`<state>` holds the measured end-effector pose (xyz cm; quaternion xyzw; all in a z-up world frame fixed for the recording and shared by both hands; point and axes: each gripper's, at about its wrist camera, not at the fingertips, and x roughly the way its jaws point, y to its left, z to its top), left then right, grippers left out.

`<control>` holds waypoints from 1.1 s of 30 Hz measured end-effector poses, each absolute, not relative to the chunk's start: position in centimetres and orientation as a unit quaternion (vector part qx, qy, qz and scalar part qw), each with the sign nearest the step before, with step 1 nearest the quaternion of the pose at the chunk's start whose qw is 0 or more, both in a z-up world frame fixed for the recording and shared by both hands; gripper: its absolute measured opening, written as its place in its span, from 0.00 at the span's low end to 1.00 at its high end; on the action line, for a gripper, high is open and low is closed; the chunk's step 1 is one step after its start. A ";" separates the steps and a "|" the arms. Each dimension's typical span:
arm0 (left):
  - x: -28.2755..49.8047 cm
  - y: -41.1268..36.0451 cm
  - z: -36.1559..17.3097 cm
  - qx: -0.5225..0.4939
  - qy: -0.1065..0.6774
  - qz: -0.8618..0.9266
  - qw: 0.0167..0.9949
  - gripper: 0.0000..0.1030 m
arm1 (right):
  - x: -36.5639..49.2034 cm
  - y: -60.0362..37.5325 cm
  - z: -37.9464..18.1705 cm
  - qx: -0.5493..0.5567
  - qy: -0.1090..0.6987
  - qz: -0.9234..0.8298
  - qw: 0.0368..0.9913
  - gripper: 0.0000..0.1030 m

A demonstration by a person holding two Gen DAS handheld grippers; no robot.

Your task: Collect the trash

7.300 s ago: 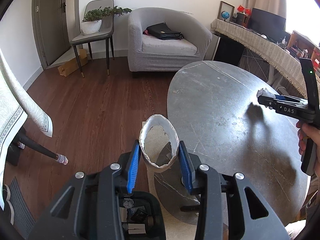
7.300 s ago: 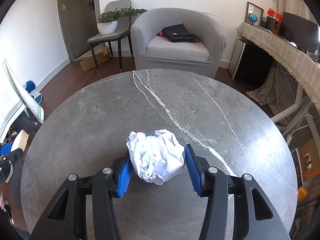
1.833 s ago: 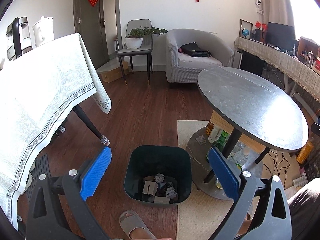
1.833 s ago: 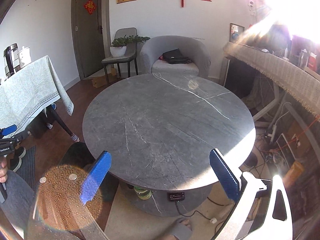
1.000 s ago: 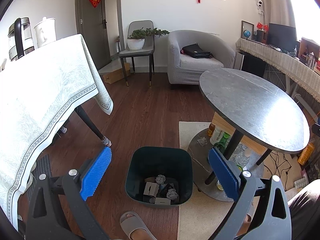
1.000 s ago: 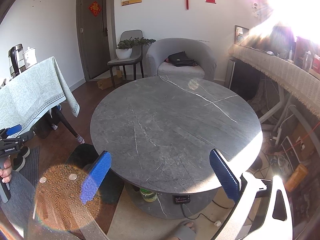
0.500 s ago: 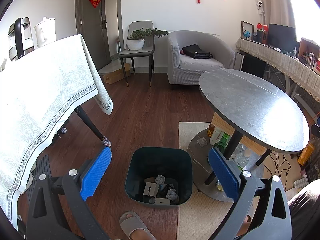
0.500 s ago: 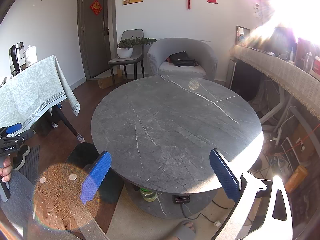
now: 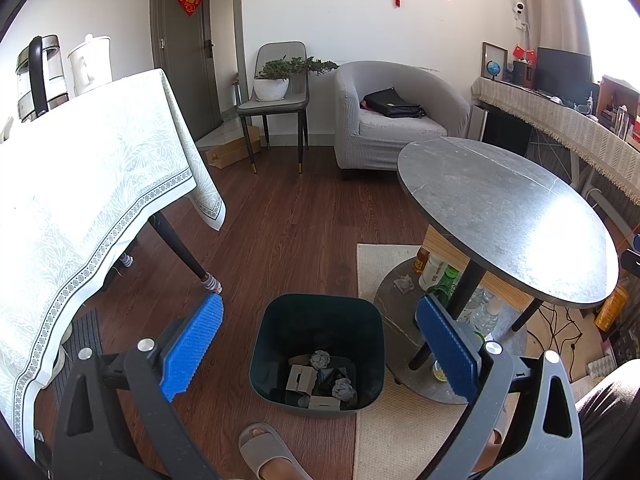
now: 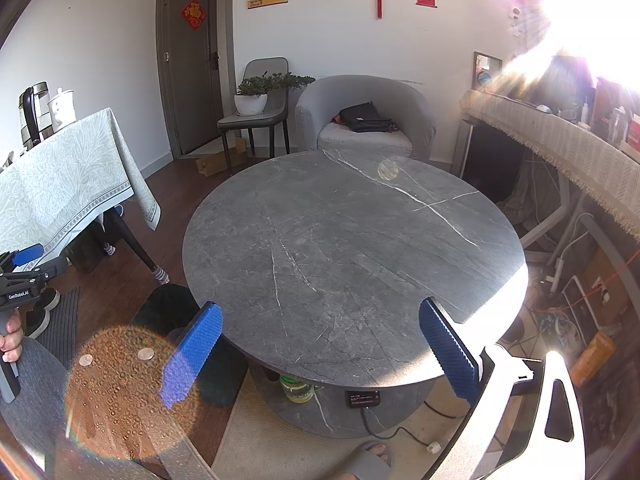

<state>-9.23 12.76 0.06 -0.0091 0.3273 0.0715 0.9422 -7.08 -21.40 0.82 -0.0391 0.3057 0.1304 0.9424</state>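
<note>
A dark green trash bin [image 9: 318, 320] stands on the wood floor beside the round table; crumpled paper and small boxes [image 9: 320, 380] lie in its bottom. My left gripper [image 9: 320, 344] is wide open and empty, held high above the bin. My right gripper [image 10: 318, 346] is wide open and empty, above the near edge of the round grey marble table [image 10: 352, 248], whose top is bare. The left gripper also shows at the left edge of the right wrist view [image 10: 24, 268]. The bin shows only as a dark shape [image 10: 168, 304] there.
A table with a pale green cloth [image 9: 80, 184] stands to the left. Bottles [image 9: 440, 276] sit on the round table's lower shelf. A beige rug [image 9: 380, 432] lies under it. A grey armchair [image 9: 396, 116] and a chair with a plant [image 9: 280, 80] stand at the back. My slippered foot [image 9: 272, 452] is near the bin.
Both grippers, earlier shut on a paper cup and a crumpled paper ball, are now open and empty, and the table is bare. Over the last second both views barely shift.
</note>
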 end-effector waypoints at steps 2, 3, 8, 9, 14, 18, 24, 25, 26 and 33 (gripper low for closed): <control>-9.2 12.8 0.1 -0.009 0.327 0.071 0.942 0.96 | -7.1 -21.4 0.8 -0.039 0.306 0.130 0.942 0.97; -9.2 12.8 0.0 -0.009 0.328 0.071 0.942 0.96 | -7.1 -21.4 0.8 -0.039 0.306 0.130 0.942 0.97; -9.2 12.7 0.1 -0.009 0.327 0.071 0.942 0.96 | -7.1 -21.3 0.8 -0.039 0.306 0.130 0.942 0.97; -9.2 12.7 0.1 -0.009 0.327 0.071 0.942 0.96 | -7.1 -21.3 0.8 -0.039 0.306 0.130 0.942 0.97; -9.2 12.7 0.1 -0.008 0.327 0.071 0.942 0.96 | -7.1 -21.3 0.8 -0.040 0.306 0.131 0.942 0.97; -9.2 12.6 0.2 -0.008 0.327 0.069 0.942 0.96 | -7.0 -21.4 0.6 -0.043 0.307 0.133 0.942 0.97; -9.2 12.6 0.2 -0.008 0.327 0.069 0.943 0.96 | -7.0 -21.3 0.6 -0.043 0.307 0.132 0.942 0.97; -9.2 12.6 0.2 -0.008 0.327 0.070 0.943 0.96 | -7.0 -21.3 0.6 -0.042 0.307 0.132 0.942 0.97; -9.2 12.6 0.1 -0.008 0.327 0.070 0.942 0.96 | -7.0 -21.3 0.6 -0.042 0.307 0.133 0.942 0.97; -9.2 12.6 0.1 -0.007 0.327 0.069 0.943 0.96 | -7.0 -21.3 0.5 -0.044 0.308 0.134 0.941 0.97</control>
